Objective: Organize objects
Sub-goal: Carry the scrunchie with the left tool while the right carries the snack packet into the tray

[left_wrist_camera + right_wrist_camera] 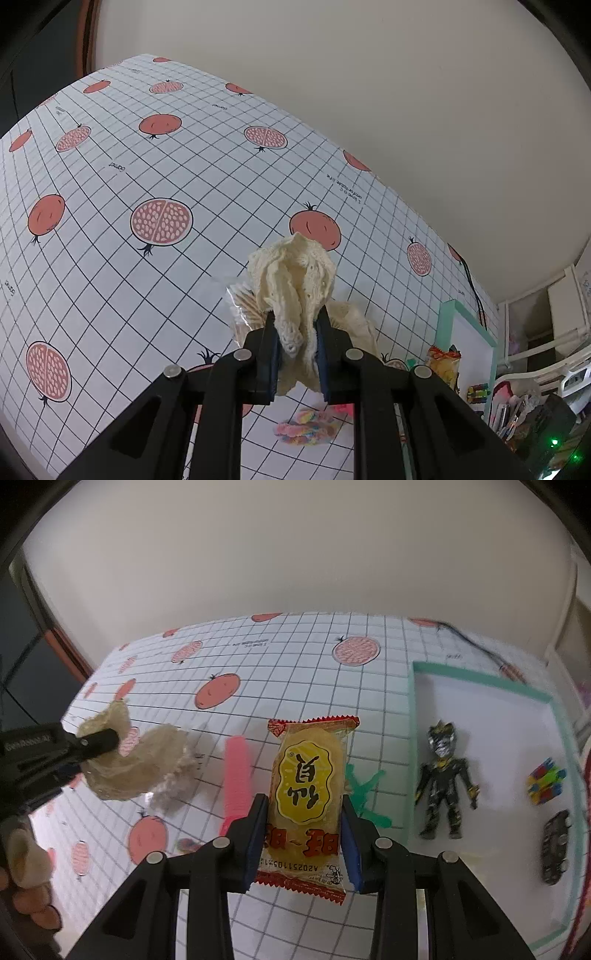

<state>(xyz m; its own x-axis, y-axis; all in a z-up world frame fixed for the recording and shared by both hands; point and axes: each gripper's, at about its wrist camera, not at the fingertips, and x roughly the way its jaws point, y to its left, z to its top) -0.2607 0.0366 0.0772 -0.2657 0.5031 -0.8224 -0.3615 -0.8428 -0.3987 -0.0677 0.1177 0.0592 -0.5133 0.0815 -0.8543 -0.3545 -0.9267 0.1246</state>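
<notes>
On the left, the left gripper (297,347) pinches a cream knitted cloth (295,280), lifted clear of the tabletop (110,221), probably for sorting. Centre, the right gripper (304,834) clamps a yellow snack packet (308,794) above the table. At the right edge waits the green-rimmed tray (480,675), toy figure (443,775) inside.

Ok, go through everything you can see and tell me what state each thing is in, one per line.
Left gripper: shut on cream knitted cloth, lifted off the table.
Right gripper: shut on yellow snack packet, sealed.
Pink comb: flat on tablecloth.
Action figure: lying face up in the green-rimmed tray.
Building-block toy: assembled, in tray.
</notes>
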